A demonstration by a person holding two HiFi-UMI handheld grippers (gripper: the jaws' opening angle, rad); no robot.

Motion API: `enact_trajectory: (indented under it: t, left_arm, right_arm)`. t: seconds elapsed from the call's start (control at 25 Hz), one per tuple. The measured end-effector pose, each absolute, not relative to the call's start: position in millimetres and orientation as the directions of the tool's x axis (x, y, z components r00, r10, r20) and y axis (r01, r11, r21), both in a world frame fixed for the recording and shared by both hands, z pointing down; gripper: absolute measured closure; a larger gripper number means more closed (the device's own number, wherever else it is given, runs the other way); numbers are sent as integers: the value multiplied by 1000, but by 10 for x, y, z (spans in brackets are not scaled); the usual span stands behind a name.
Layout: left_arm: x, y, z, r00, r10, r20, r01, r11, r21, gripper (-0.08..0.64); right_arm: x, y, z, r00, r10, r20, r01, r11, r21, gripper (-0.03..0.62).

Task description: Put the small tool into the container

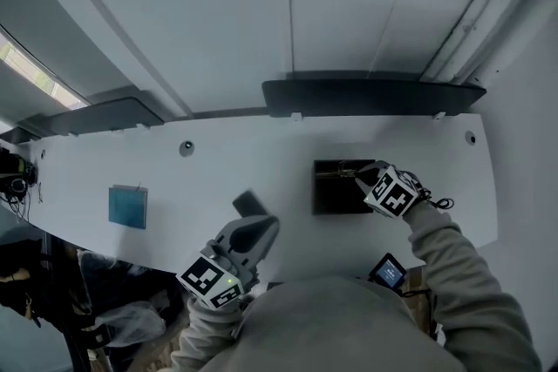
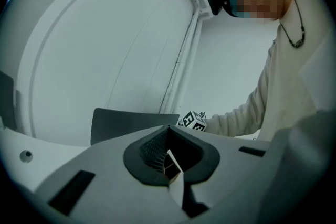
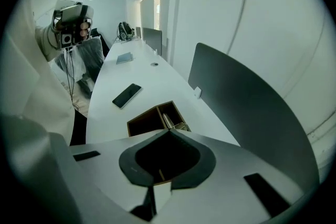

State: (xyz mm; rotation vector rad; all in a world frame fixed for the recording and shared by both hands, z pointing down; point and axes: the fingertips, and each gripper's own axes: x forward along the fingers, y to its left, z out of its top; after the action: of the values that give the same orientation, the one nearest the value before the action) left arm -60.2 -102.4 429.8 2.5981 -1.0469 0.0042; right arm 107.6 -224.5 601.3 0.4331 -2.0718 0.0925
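Note:
The container [image 1: 334, 192] is a dark, open-topped box on the white table [image 1: 218, 170]. In the right gripper view the container [image 3: 144, 122] shows brown walls and a divider. A small metallic tool [image 3: 168, 120] lies in its far compartment. My right gripper [image 1: 356, 173] hangs over the box's far right corner. Its jaws [image 3: 169, 131] are shut, with nothing visible between them. My left gripper [image 1: 264, 227] is near the table's front edge, to the left of the box. It too is shut [image 2: 168, 129] and holds nothing.
A dark phone [image 1: 250, 203] lies flat just beyond the left gripper, seen also as the phone [image 3: 126, 95]. A blue pad [image 1: 128, 206] sits at the left. Dark divider panels [image 1: 366, 96] stand along the table's far edge. A small screen [image 1: 388, 271] shows near the person's lap.

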Motion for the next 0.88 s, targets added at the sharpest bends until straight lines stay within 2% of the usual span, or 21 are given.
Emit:
enact_trajectory:
  t: [0.36,0.88]
  left_arm:
    - [-492,-1106,4226,752,-645,134,-655,-709,262,565]
    - [-320,-1116,4219,773,-623,120,-630,-730,264,565]
  right_arm:
    - [1339,-2143,5853,-464,-300,833,-452,889,68,571]
    - [1495,-2036,5770,-455,-316,833,-473,878,75,571]
